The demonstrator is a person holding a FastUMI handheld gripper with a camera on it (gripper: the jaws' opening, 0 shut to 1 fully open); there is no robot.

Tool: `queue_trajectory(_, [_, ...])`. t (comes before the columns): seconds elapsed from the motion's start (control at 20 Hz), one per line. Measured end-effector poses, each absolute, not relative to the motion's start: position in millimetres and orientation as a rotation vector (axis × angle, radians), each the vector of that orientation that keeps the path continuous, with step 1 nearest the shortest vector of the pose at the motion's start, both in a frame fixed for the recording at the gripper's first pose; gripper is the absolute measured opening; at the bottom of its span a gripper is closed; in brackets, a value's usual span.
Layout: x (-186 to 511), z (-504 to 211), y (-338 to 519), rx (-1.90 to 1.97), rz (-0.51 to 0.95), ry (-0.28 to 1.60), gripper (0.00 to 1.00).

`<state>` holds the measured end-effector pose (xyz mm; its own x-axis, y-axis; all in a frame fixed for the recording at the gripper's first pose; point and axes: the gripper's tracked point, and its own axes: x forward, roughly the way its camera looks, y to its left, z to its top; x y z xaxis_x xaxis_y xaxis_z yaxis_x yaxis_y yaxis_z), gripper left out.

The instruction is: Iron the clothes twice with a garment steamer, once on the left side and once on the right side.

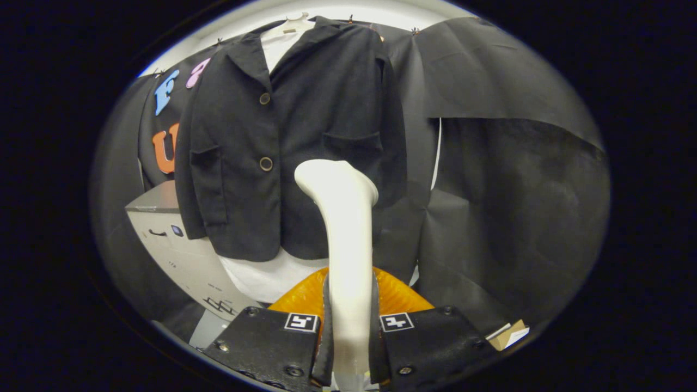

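A black buttoned jacket (294, 147) hangs on a white hanger form over a white garment (267, 275) that shows below its hem. My gripper (349, 321) is shut on the white handle of a garment steamer (346, 228), both fingers pressing its sides. The steamer stands upright between the fingers, and its head (335, 179) is level with the jacket's lower right half, near the right pocket (351, 144). I cannot tell whether the head touches the cloth. An orange translucent part of the steamer (397, 296) shows behind the fingers.
A grey-white cabinet (174, 245) stands to the lower left of the jacket. Black cloth walls (517, 190) hang behind and to the right. A small cardboard box (509, 335) lies low beside the right finger.
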<state>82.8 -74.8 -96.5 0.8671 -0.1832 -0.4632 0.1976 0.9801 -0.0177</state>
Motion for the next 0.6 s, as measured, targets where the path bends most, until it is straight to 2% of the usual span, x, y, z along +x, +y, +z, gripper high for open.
queue_trajectory(0.6, [66.6, -162.5, -72.5, -0.001, -0.218, 0.617, 0.28])
